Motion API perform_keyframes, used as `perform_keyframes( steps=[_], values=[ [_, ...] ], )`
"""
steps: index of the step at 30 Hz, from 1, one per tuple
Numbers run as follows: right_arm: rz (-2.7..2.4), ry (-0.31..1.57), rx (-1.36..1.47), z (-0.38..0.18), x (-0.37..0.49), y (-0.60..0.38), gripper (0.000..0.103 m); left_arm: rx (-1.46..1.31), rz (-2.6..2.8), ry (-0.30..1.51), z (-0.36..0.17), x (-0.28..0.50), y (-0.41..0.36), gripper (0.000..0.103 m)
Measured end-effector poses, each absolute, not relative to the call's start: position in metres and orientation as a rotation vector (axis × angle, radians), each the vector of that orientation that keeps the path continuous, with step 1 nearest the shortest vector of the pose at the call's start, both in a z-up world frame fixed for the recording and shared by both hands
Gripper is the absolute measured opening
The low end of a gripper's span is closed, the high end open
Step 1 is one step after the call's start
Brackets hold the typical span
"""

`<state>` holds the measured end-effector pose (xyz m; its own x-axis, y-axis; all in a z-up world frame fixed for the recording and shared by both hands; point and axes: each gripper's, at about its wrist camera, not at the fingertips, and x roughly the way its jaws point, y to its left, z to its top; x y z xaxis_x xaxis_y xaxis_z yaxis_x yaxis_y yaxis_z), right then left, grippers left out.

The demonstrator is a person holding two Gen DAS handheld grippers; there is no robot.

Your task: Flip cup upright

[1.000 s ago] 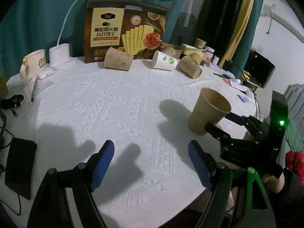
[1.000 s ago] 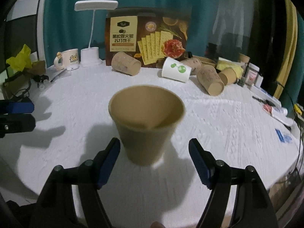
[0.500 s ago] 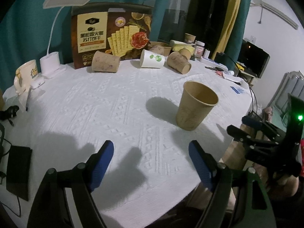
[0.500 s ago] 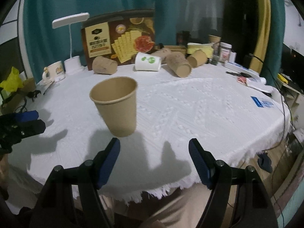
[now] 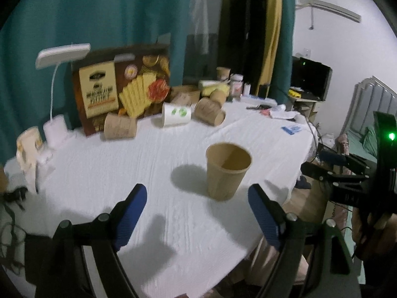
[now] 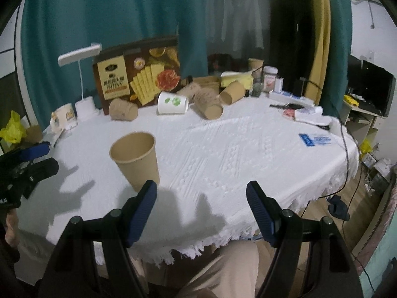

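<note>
Item: brown paper cup (image 5: 227,171), upright, mouth up, on the white tablecloth (image 5: 158,164) near its front edge; left gripper (image 5: 197,219) spread, jaws just opening, empty; right gripper (image 6: 201,209) spread, empty.

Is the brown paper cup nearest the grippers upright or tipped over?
Upright. The brown paper cup stands on its base on the white tablecloth, open mouth up, in both views. Nothing touches it.

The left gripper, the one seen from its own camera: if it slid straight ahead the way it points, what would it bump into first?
Probably the white tablecloth, just left of the upright brown paper cup. The left gripper is open and empty, tilted downward; depth is hard to judge.
</note>
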<state>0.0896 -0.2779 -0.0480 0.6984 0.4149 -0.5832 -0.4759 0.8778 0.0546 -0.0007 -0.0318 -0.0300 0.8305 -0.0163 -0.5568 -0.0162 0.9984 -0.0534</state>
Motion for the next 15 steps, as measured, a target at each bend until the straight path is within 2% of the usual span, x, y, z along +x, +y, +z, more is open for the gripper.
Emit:
perform_keyframes(
  steps=[15],
  values=[
    [0.463, 0.435, -0.081, 0.028, 0.066, -0.305, 0.073, -0.012, 0.038, 0.340, 0.032, -0.025, -0.037, 0.085]
  ],
)
